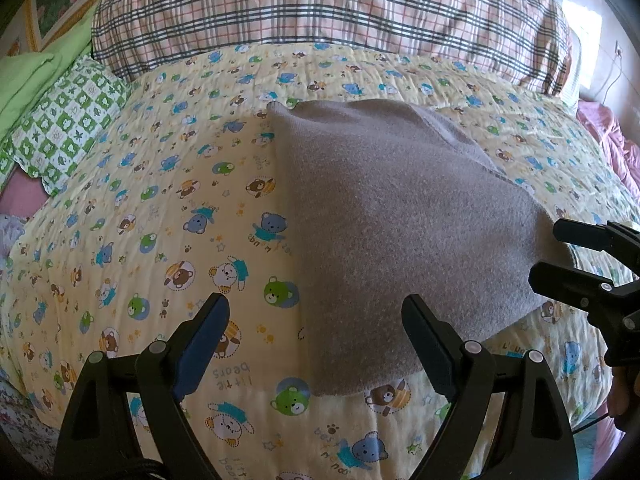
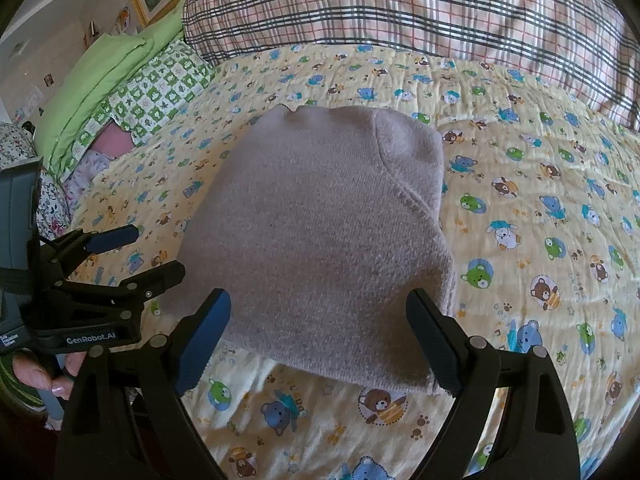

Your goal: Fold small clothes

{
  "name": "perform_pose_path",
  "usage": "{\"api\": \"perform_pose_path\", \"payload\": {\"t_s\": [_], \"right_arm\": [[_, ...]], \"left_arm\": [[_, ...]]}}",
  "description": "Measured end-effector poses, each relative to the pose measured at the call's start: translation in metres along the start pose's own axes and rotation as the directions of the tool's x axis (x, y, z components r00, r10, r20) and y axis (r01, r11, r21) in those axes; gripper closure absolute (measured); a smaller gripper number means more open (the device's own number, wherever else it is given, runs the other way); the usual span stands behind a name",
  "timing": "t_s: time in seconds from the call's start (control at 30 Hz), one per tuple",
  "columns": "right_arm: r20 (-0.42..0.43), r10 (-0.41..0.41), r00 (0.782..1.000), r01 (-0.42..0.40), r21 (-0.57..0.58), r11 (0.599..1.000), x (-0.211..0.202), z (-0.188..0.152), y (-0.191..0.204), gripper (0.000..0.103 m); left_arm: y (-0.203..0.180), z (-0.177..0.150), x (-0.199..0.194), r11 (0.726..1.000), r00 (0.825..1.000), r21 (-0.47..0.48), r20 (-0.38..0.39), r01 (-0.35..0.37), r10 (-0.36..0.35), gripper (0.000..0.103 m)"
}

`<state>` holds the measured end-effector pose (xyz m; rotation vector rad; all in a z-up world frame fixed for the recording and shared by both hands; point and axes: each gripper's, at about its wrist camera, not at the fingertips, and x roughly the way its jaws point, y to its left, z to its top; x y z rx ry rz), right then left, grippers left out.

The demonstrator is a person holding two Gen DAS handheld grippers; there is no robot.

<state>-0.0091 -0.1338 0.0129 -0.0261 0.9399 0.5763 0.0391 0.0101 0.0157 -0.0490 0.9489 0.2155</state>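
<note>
Now: your left gripper (image 1: pixel 316 324) and right gripper (image 2: pixel 320 320) both gape empty | grey knit garment (image 2: pixel 320 232) lies folded on the bear-print quilt (image 2: pixel 540 200), long axis near to far | near edge sits between right gripper's fingers; it's nearer.

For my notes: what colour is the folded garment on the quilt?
Plain greyish-brown garment; right wrist view shows it best.

The left gripper (image 1: pixel 316 330) is held low with its jaws spread wide and nothing between them. The right gripper (image 2: pixel 320 330) is held likewise, jaws wide apart and empty. A hand (image 2: pixel 38 374) is seen wrapped around the left gripper's handle.
</note>
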Motion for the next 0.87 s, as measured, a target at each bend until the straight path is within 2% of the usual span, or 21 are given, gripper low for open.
{"api": "perform_pose_path", "payload": {"t_s": [0.37,0.87], "right_arm": [[0.008,-0.008,1.000,0.008,0.018,1.000,0.001,0.012,-0.011,0.013],[0.025,-0.024,0.999,0.023,0.035,0.999,0.006,0.014,-0.020,0.013]], "left_arm": [[0.003,0.014,0.004,1.000,1.000,0.009,0.023,0.004,-0.004,0.015],[0.013,0.021,0.005,0.999,1.000,-0.030,0.028,0.012,-0.011,0.014]]}}
